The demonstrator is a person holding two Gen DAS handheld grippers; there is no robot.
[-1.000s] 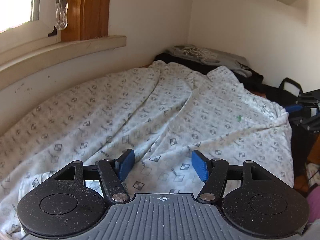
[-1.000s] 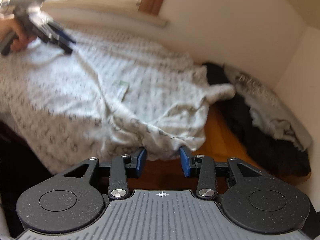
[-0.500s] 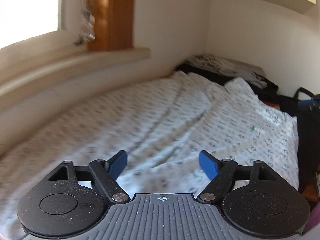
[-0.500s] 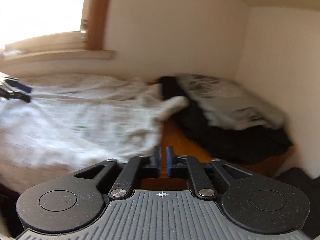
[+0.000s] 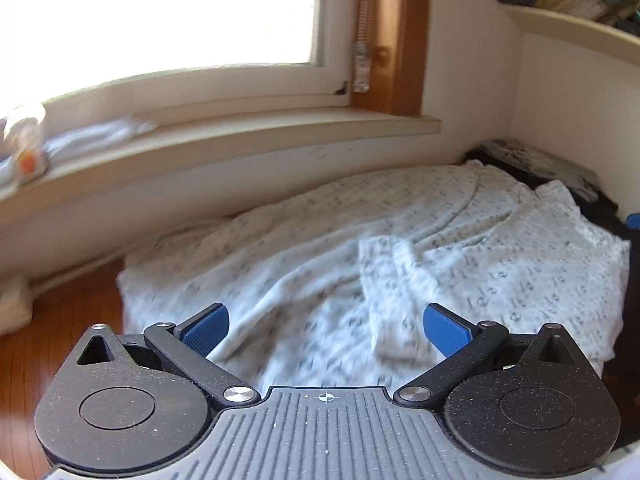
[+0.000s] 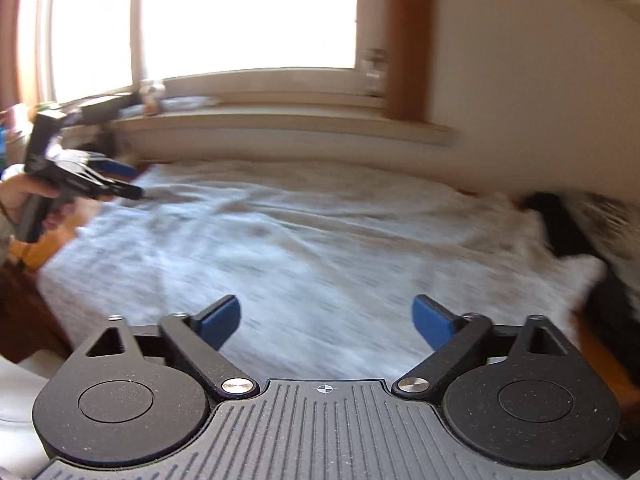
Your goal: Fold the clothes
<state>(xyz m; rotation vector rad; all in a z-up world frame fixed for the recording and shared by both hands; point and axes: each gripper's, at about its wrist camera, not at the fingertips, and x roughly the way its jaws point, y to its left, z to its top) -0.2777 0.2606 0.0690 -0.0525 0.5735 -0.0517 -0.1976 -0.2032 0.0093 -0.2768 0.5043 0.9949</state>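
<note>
Both the left tongs (image 5: 326, 330) and the right tongs (image 6: 326, 322) hover tilted downward, their jaws opening with nothing between them, above the pale patterned garment (image 5: 400, 248) that lies rumpled and spread on the wooden surface (image 5: 48, 344) below the windowsill (image 5: 240, 136).

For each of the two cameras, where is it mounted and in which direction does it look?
Left wrist view: sits on the left tongs, looking down along their wide, opening fingers, nothing between them, over the patterned garment toward the window sill; no body part shows.
Right wrist view: sits on the right tongs, also opening with nothing between, looking across the garment toward the window; at far left a hand holds the left tongs.
Shared: the garment, the sill and the dark clothes pile in the corner.
</note>
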